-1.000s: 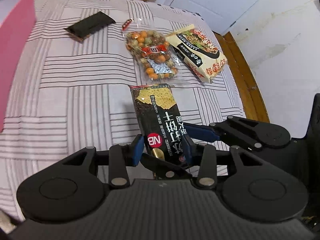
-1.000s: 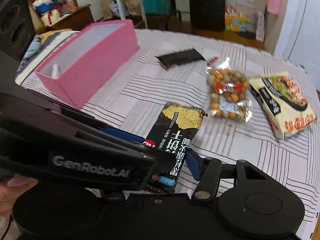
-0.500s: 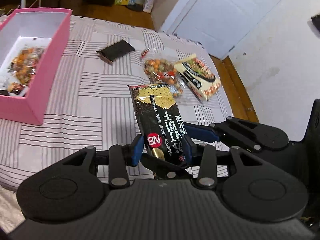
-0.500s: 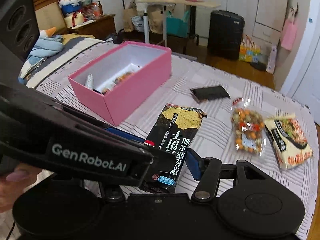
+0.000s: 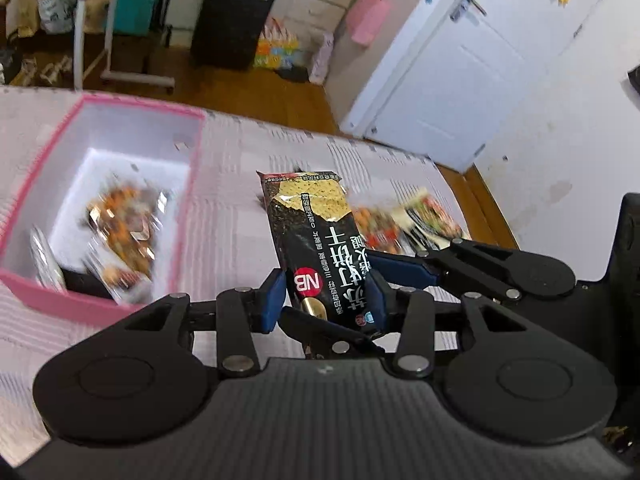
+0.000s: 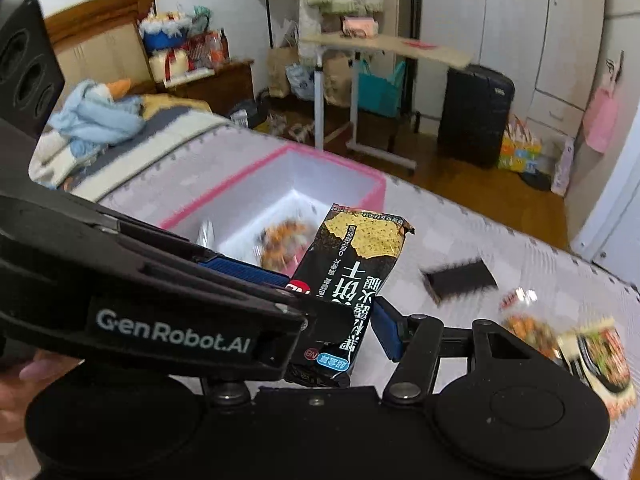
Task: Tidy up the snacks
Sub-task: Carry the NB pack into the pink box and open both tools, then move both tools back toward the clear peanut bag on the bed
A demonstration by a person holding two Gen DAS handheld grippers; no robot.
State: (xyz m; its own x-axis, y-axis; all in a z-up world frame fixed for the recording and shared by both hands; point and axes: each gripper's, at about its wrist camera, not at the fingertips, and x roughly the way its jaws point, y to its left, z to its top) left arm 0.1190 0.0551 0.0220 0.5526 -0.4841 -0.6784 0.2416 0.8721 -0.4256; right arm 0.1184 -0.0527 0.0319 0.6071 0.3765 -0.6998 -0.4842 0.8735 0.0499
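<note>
A black cracker packet (image 5: 316,240) hangs in the air above the striped bedcover, upright and leaning a little. My left gripper (image 5: 324,304) is shut on its lower end, blue pads on both sides. In the right wrist view the same packet (image 6: 360,252) sits in my right gripper (image 6: 336,336), whose right pad presses its edge; the other pad is hidden behind the left gripper's body. The open pink box (image 5: 192,184) lies just left of the packet, with a nut bag (image 5: 124,224) and other wrapped snacks inside.
On the cover to the right lie a dark flat packet (image 6: 460,278), a clear nut bag (image 6: 528,324) and a noodle packet (image 6: 604,356). A person's hand (image 6: 24,376) holds the left gripper. Beyond the bed are a rolling table (image 6: 384,48) and a black suitcase (image 6: 476,116).
Both grippers have lifted the cracker packet off the cover and carried it up and left. The pink box has come fully into view beside it; the loose snacks have dropped back to the right.
</note>
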